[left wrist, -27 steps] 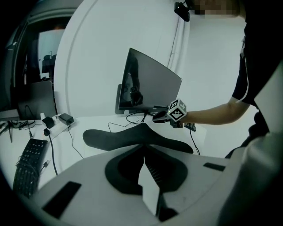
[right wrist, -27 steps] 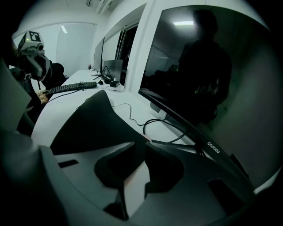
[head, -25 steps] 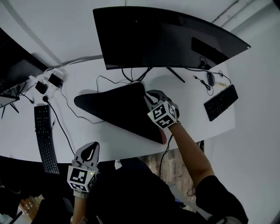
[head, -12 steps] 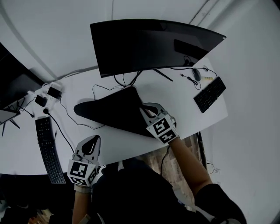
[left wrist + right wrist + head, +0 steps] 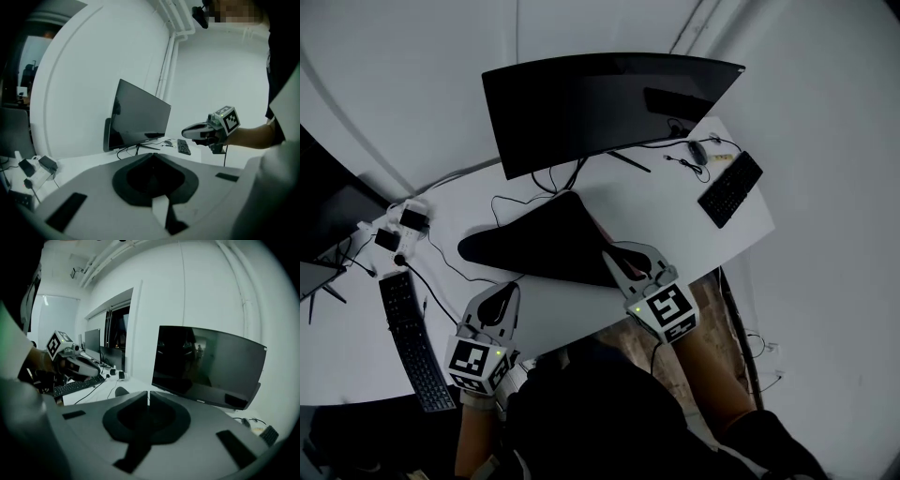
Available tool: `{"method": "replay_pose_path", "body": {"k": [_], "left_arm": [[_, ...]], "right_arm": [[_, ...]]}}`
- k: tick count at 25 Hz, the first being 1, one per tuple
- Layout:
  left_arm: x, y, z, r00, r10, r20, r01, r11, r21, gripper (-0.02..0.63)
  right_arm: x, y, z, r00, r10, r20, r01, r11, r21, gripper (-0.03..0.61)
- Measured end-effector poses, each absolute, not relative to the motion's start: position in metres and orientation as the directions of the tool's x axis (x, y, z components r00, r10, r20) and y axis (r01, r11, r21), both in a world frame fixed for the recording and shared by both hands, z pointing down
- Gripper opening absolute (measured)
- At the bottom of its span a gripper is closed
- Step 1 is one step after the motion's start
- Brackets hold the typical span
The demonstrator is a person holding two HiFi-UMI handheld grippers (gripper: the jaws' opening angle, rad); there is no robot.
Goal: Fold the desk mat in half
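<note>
The black desk mat [image 5: 539,239] lies doubled over as a dark wedge on the white desk [image 5: 647,211], in front of the monitor. My right gripper [image 5: 610,256] hovers at the mat's near right edge, by the desk's front. Its jaws are shut and hold nothing, as the right gripper view [image 5: 148,393] shows. My left gripper [image 5: 504,292] is held over the desk's front edge, left of the mat and clear of it. In the left gripper view [image 5: 152,155] its jaws meet with nothing between them, and the right gripper [image 5: 199,132] shows off to the right.
A curved monitor [image 5: 600,108] stands behind the mat, with cables under it. A keyboard [image 5: 729,189] and a mouse [image 5: 697,150] lie at the far right. Another keyboard [image 5: 412,342] and power adapters [image 5: 403,225] are at the left, beside a second screen [image 5: 328,216].
My right gripper has drawn back from on top of the mat to its near right edge. The mat's raised corner has dropped. The left gripper has hardly moved.
</note>
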State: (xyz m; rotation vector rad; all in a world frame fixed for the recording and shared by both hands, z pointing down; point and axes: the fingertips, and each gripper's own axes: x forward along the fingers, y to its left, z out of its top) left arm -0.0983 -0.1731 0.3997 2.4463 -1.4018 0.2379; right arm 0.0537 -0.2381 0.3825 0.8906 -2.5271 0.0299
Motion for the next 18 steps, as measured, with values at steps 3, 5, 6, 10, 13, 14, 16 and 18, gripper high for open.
{"method": "replay_pose_path", "body": {"k": [3,5,6,10,13,14,16,18], "left_arm": [[-0.094,-0.17,0.386,0.534,-0.803,0.266,-0.845,-0.504,0.178,0.009],[-0.092,-0.167,0.376,0.546,-0.8,0.249,-0.838,-0.516,0.178,0.009],[-0.091,-0.165,0.371,0.55,-0.799,0.242,-0.835,-0.521,0.178,0.009],[-0.085,-0.158,0.353,0.57,-0.791,0.224,-0.822,-0.548,0.158,0.009],[-0.079,-0.153,0.343,0.585,-0.782,0.214,-0.811,-0.569,0.136,0.009],[-0.078,-0.151,0.34,0.588,-0.781,0.211,-0.808,-0.574,0.13,0.009],[-0.075,-0.147,0.333,0.592,-0.779,0.206,-0.805,-0.579,0.127,0.009],[-0.074,-0.143,0.33,0.6,-0.776,0.195,-0.8,-0.586,0.129,0.009]], "right_arm": [[0.063,-0.223,0.36,-0.676,-0.63,0.383,-0.638,0.76,0.123,0.026],[0.068,-0.213,0.348,-0.666,-0.654,0.359,-0.661,0.74,0.122,0.026],[0.071,-0.207,0.343,-0.661,-0.664,0.349,-0.671,0.731,0.121,0.026],[0.08,-0.185,0.328,-0.645,-0.696,0.315,-0.704,0.702,0.109,0.026],[0.083,-0.17,0.321,-0.642,-0.704,0.302,-0.712,0.694,0.105,0.026],[0.083,-0.165,0.319,-0.641,-0.706,0.301,-0.712,0.693,0.11,0.026],[0.083,-0.156,0.315,-0.637,-0.712,0.295,-0.715,0.689,0.118,0.026],[0.083,-0.149,0.312,-0.633,-0.719,0.288,-0.72,0.683,0.124,0.026]]}}
